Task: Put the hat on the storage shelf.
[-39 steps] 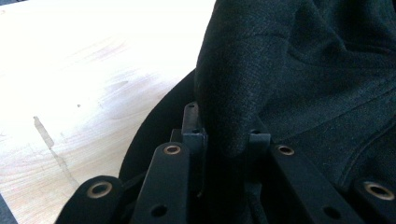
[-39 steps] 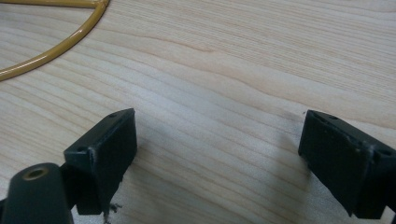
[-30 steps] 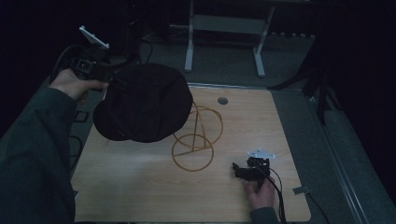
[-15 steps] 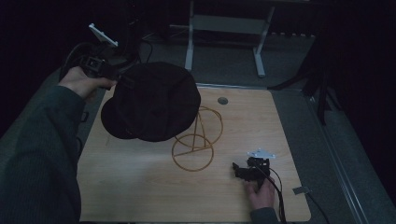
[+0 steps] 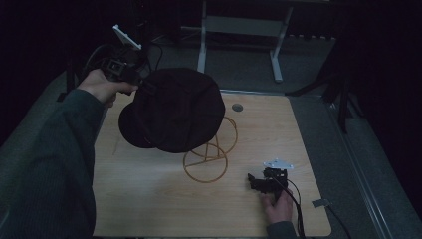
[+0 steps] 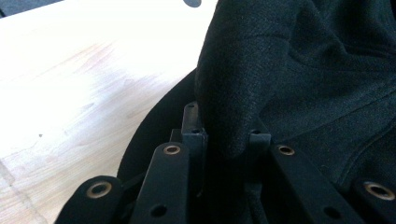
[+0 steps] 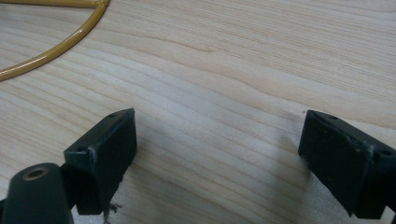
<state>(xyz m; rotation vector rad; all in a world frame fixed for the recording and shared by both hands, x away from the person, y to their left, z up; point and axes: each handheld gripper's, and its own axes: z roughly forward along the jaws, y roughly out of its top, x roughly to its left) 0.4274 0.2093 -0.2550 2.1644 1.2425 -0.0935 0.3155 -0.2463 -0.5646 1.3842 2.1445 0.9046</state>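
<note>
Left gripper (image 5: pixel 142 83) is pinching the hat (image 5: pixel 174 112) over the wire stand (image 5: pixel 209 157); right gripper (image 7: pixel 217 161) is resting open, empty; next: lowering hat squarely

On my high view, my left arm wears a dark grey-green ribbed sleeve (image 5: pixel 54 164) filling the lower left of the frame. My left gripper (image 5: pixel 142 85), upper left, is black with a pale flat plate on top and a looping black cable. My right gripper (image 5: pixel 255 181), lower right, is black too, capped by a grey three-cornered plate, with a thin black cable trailing to the bottom edge. In the left gripper view my jaw links are matte black with brass-ringed rivets. My right gripper view shows blocky black jaw tips with scuffed, whitish edges.
</note>
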